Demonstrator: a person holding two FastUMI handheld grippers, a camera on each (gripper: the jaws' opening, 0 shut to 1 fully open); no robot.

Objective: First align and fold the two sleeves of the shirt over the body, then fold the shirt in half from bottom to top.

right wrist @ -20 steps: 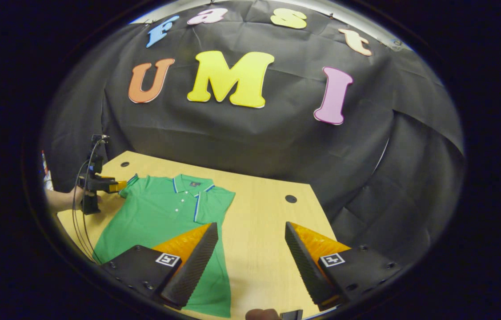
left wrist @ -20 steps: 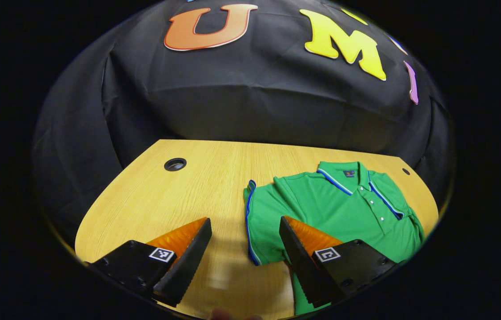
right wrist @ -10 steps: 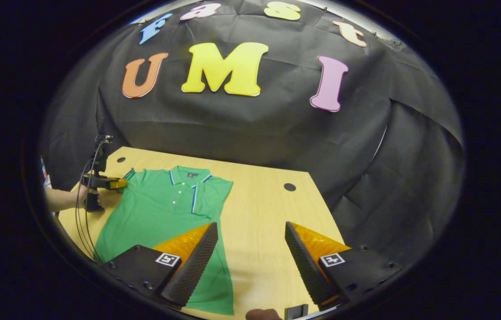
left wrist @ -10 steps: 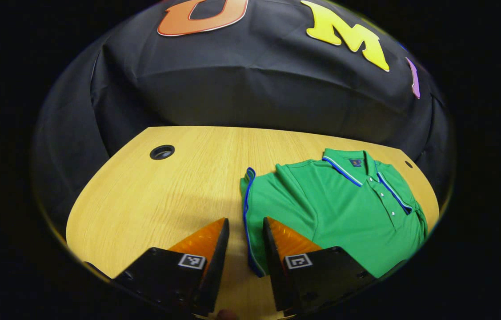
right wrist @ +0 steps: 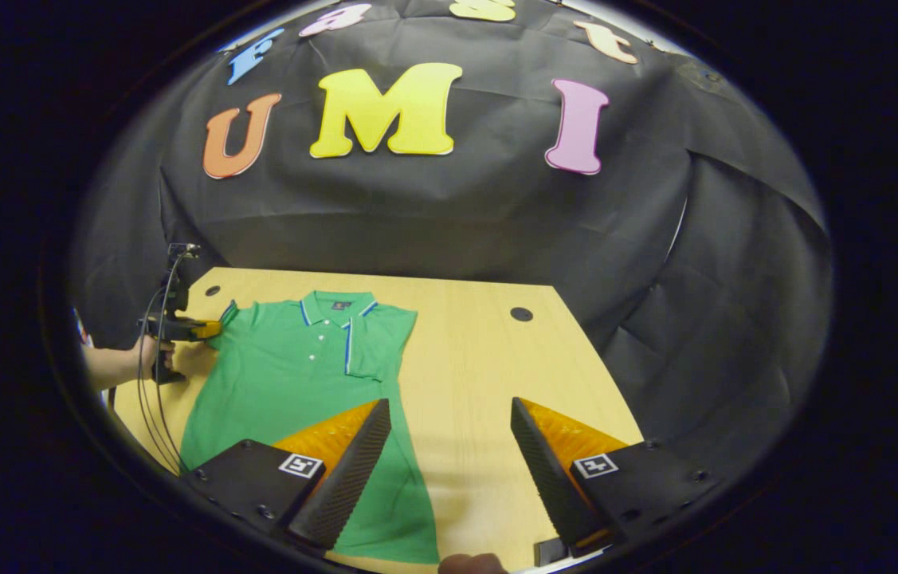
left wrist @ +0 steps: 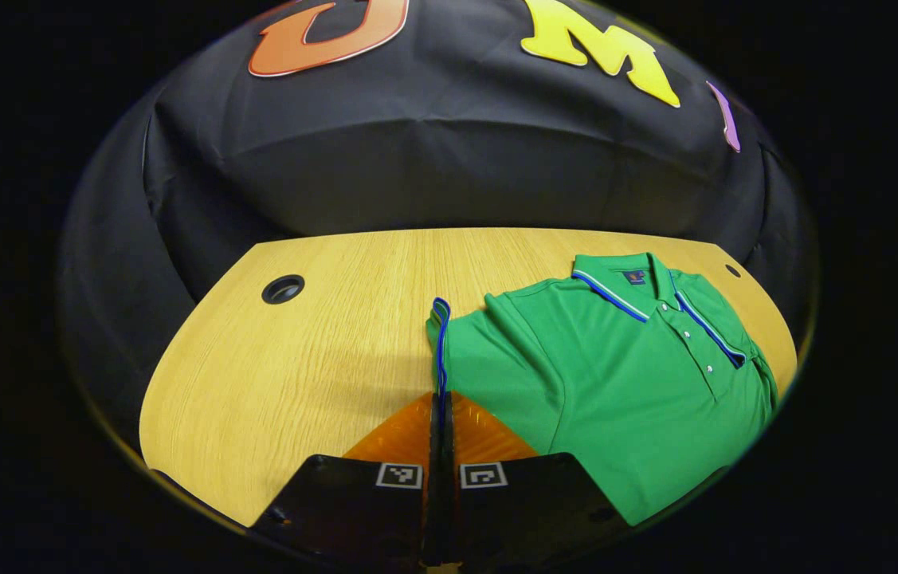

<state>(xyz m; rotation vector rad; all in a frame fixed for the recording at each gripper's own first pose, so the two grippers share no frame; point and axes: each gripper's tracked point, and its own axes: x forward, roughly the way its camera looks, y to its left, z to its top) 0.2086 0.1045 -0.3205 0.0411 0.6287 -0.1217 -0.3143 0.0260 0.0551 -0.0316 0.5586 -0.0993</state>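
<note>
Fingers, left: the left gripper [left wrist: 441,399] has its two fingers pressed together on the blue-trimmed cuff [left wrist: 440,351] of the left sleeve [left wrist: 488,359]; the trim runs straight up out of the seam between them.
Fingers, right: the right gripper [right wrist: 449,446] stands wide apart, holding nothing, above bare wood beside the lower hem of the shirt.
Shirt: the green polo shirt [right wrist: 297,375] lies flat and face up on the wooden table [left wrist: 297,359], collar [left wrist: 624,279] toward the booth wall, hem toward the person.
Sleeve, right: it appears to be folded in over the body already, its edge lying beside the button placket [right wrist: 353,343].
Sleeve, left: out to the side, not yet folded, cuff slightly raised off the wood at the pinch.
Key relation: in the left gripper view the body of the shirt lies to the right of the closed fingers, and the shirt's long axis runs away from the person. Judged from this, the cuff should be carried rightward across the body, toward the placket.
Nearer hand: the left one, already holding the cuff; in the right gripper view it sits at the shirt's far shoulder, a hand [right wrist: 147,355] behind it.
Risk: a pinch this close to the cuff edge could slip, or drag the shoulder along.
</note>
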